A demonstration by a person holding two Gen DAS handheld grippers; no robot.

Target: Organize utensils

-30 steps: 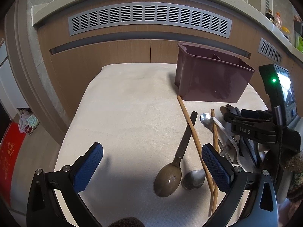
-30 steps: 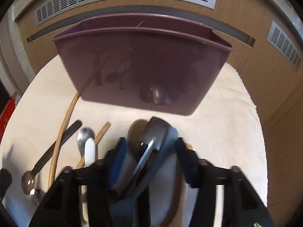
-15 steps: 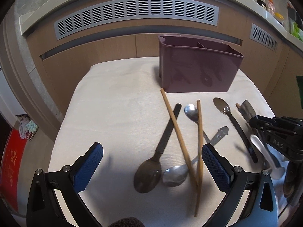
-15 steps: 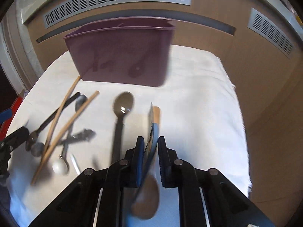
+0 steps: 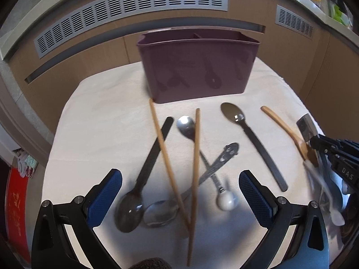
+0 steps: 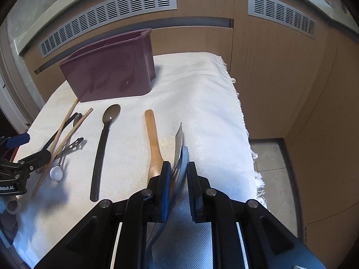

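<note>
— Your right gripper point(image 6: 177, 168) no longer stands spread over the pile: its pads have clamped onto the flat metal utensil point(image 6: 178, 141).

— And you have pulled it back from the purple caddy point(image 6: 107, 76), which filled its view a second ago and now sits off to the upper left.

— The wooden handle point(image 6: 151, 139) and the dark spoon point(image 6: 111, 113) it crowded now lie clear, to its left.

— Your left gripper point(image 5: 180, 179) has shifted too: the caddy has slid from the right of its view to the middle.
</note>
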